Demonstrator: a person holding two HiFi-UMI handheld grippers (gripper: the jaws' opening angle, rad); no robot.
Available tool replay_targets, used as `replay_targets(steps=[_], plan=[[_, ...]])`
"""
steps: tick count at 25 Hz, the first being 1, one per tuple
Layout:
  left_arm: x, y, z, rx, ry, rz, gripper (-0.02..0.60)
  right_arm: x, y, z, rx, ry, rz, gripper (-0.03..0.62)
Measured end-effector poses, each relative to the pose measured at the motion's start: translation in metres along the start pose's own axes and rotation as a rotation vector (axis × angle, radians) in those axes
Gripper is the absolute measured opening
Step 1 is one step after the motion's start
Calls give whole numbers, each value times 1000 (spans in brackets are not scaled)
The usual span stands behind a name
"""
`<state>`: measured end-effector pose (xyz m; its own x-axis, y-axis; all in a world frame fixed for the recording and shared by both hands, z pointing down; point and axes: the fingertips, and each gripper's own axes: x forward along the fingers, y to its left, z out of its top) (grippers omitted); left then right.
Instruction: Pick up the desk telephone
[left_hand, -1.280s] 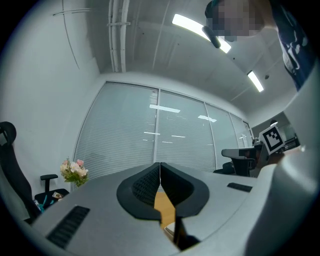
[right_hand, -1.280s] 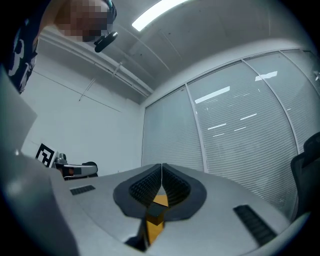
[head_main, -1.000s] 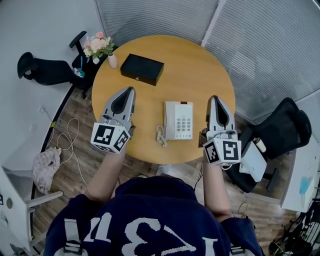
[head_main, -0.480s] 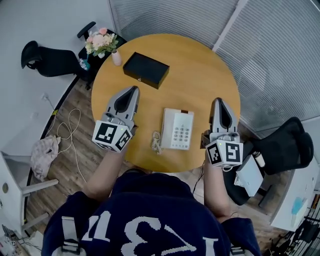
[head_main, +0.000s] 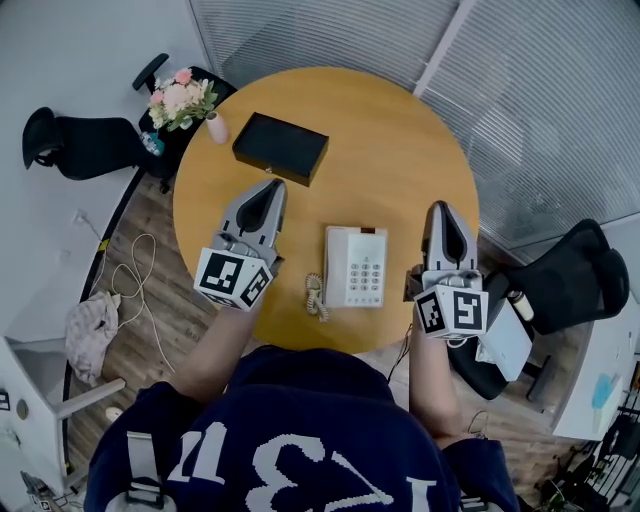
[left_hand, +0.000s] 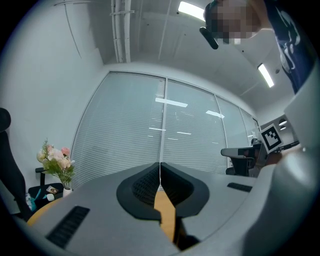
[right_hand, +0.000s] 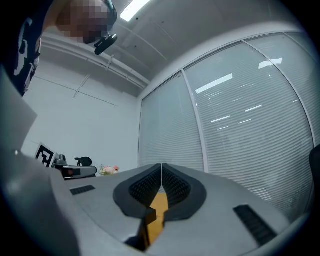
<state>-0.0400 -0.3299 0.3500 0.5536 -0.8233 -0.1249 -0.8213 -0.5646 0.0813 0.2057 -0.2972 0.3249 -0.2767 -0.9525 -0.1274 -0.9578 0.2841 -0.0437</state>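
Telephone (head_main: 357, 265) sits between left hand-held gripper (head_main: 271, 187) and right hand-held gripper (head_main: 439, 208).

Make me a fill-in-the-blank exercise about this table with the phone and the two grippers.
The left gripper and the right gripper both have their jaws ____.
The desk telephone lies ____ the two grippers.
The box beyond the telephone is ____.
The vase at the edge of the table holds ____.
Missing words: shut; between; black; flowers.
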Motion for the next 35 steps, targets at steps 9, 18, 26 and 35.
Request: replay_targets(steps=[9,18,26,35], plan=[[6,-9,-70,-95,131,-51,17,-9,-16,-64,1,154,-47,29],[-5,-23,-157,-273,311,-58,18,-21,-21,-168,32,387,-15,29],[-26,-56,-251,-579,597,-188,244,-49,-21,-260,155,638,82,39],[-47,-82,-299,-837,735,-260,275,-83,-7,-325,437,844,248,221]])
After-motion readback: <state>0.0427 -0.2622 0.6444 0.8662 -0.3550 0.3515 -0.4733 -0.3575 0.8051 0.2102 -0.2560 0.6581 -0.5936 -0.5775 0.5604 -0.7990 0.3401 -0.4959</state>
